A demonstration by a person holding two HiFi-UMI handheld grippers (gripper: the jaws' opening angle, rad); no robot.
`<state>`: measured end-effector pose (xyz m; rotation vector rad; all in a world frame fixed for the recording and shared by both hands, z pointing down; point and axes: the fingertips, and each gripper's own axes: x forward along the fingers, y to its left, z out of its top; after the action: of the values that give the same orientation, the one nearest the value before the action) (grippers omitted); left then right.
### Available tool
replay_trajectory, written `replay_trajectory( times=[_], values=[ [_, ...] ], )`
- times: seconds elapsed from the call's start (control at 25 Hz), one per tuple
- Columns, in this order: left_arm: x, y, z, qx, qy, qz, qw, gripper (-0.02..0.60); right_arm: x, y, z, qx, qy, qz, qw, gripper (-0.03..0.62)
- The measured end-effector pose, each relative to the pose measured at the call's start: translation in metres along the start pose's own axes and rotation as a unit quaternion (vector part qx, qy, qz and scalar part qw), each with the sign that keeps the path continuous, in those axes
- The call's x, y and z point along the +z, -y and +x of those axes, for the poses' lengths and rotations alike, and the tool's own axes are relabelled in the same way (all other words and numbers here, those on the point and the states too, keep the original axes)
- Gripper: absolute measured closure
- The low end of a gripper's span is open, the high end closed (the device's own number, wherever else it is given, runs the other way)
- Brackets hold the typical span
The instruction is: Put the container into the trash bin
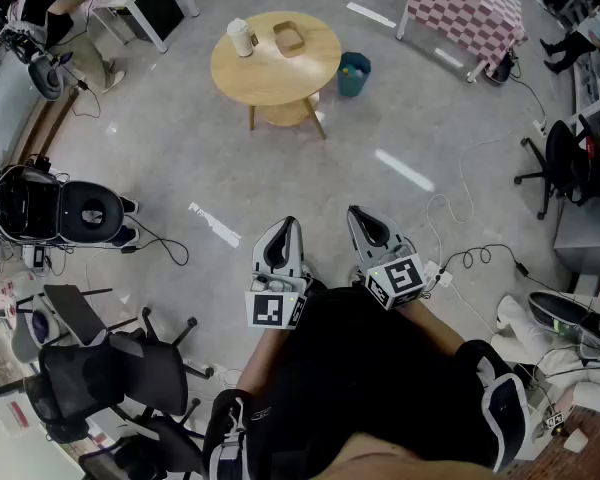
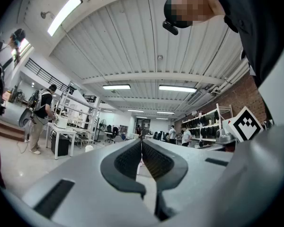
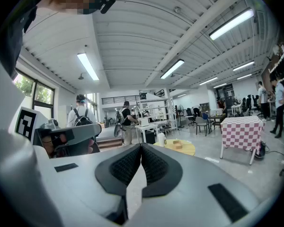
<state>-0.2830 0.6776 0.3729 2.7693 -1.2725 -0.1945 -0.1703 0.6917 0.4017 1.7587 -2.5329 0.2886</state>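
Note:
A white container (image 1: 240, 38) stands on a round yellow table (image 1: 275, 73) far ahead, next to a shallow wooden box (image 1: 289, 38). A teal trash bin (image 1: 354, 73) sits on the floor at the table's right side. My left gripper (image 1: 285, 228) and right gripper (image 1: 359, 214) are held side by side close to my body, well short of the table. Both are shut with nothing between the jaws. The right gripper view shows the table (image 3: 185, 149) and container (image 3: 161, 139) small in the distance beyond the right gripper (image 3: 141, 150). The left gripper (image 2: 141, 148) faces the room.
A table with a checkered cloth (image 1: 465, 8) stands at the back right. Office chairs (image 1: 100, 368) crowd the near left, with a black round machine (image 1: 60, 208) beyond them. Cables (image 1: 470, 258) and a chair (image 1: 565, 158) lie to the right. People stand at white desks (image 2: 61, 131).

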Motion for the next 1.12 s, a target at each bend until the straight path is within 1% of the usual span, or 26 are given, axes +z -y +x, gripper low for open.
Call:
replay_trajectory(
  times=[0.2, 0.4, 0.56, 0.72, 0.92, 1.12],
  values=[
    [0.0, -0.015, -0.001, -0.008, 0.0, -0.003, 1.0, 0.571, 0.0, -0.008, 0.011, -0.009, 0.001, 0.0, 1.0, 0.568],
    [0.001, -0.034, -0.005, -0.024, -0.004, -0.008, 0.9997, 0.571, 0.0, -0.022, 0.026, -0.021, -0.002, 0.002, 1.0, 0.568],
    [-0.001, -0.047, -0.01, -0.041, -0.005, -0.01, 0.9991, 0.571, -0.001, -0.032, 0.038, -0.03, 0.012, 0.025, 0.999, 0.568],
    [-0.002, -0.061, -0.007, -0.05, -0.011, -0.012, 0.9986, 0.571, -0.001, -0.037, 0.054, -0.039, 0.014, 0.033, 0.999, 0.568],
    [-0.01, -0.075, 0.015, -0.049, -0.02, -0.02, 0.9984, 0.571, -0.006, -0.023, 0.077, -0.04, 0.001, 0.035, 0.999, 0.568],
    [-0.018, -0.088, 0.049, -0.043, -0.024, -0.014, 0.9987, 0.571, -0.009, 0.004, 0.111, -0.032, 0.0, 0.035, 0.999, 0.568]
  ],
)
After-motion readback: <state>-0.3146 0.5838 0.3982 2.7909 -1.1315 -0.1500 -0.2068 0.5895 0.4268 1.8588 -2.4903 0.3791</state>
